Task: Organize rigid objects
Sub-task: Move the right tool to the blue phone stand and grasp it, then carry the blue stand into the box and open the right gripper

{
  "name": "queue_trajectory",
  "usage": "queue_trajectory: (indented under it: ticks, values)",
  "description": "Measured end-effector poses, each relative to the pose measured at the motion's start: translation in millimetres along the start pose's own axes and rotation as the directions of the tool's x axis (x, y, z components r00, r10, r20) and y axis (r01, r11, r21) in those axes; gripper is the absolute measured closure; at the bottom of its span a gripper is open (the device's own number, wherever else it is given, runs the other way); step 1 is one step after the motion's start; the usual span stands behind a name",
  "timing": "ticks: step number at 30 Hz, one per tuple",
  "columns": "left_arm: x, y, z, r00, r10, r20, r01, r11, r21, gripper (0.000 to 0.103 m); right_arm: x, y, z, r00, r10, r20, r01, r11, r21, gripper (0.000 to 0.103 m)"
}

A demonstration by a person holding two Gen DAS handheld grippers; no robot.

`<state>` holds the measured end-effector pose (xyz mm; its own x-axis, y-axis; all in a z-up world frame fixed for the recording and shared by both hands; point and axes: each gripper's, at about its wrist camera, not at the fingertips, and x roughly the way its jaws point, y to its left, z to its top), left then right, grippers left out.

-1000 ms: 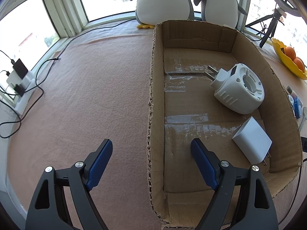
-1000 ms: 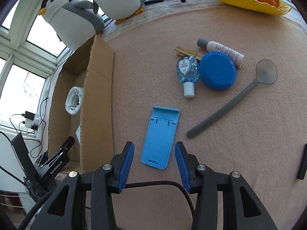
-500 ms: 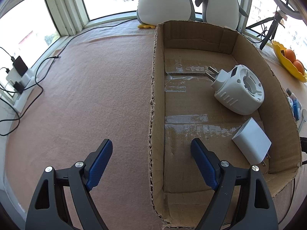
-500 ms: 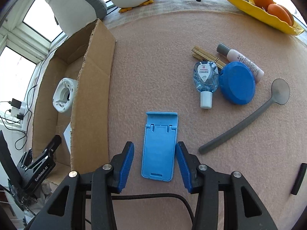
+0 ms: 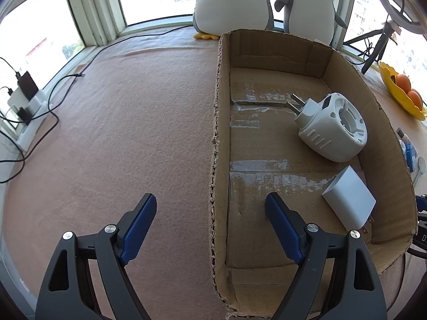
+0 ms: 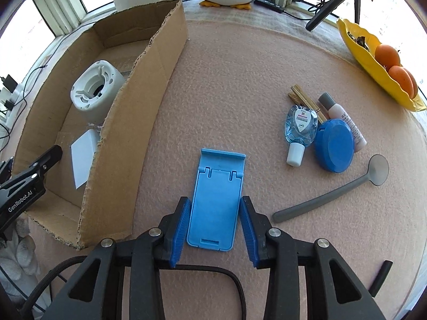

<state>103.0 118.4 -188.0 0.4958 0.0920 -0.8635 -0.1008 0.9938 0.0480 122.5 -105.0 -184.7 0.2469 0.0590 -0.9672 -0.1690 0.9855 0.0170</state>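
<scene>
Pink felt table (image 6: 226, 85). Right gripper (image 6: 215, 222) jaws closing around flat blue phone stand (image 6: 216, 200), narrow gaps both sides. Left gripper (image 5: 210, 221) jaws wide apart, empty, straddling cardboard box (image 5: 220, 122) wall. Left view alone shows white charger (image 5: 348, 204) prongs.

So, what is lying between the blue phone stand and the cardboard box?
Nothing: in the right wrist view, only bare pink felt separates the blue phone stand from the cardboard box, besides one of the right gripper's closing fingers.
</scene>
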Motion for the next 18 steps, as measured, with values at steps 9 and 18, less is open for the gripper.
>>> queue_trajectory:
  ticks: [9, 18]
  values:
    - [-0.1, 0.1, -0.3, 1.0, 0.001, 0.0, -0.001, 1.0, 0.001, 0.018, -17.9, -5.9, -8.1, 0.998, 0.023, 0.057, -0.025, 0.999, 0.04, 0.069]
    - [-0.3, 0.3, -0.7, 1.0, 0.001, 0.0, -0.001, 1.0, 0.002, 0.018, -57.7, 2.1, 13.0, 0.984, 0.046, 0.17, -0.051, 0.998, 0.024, 0.069]
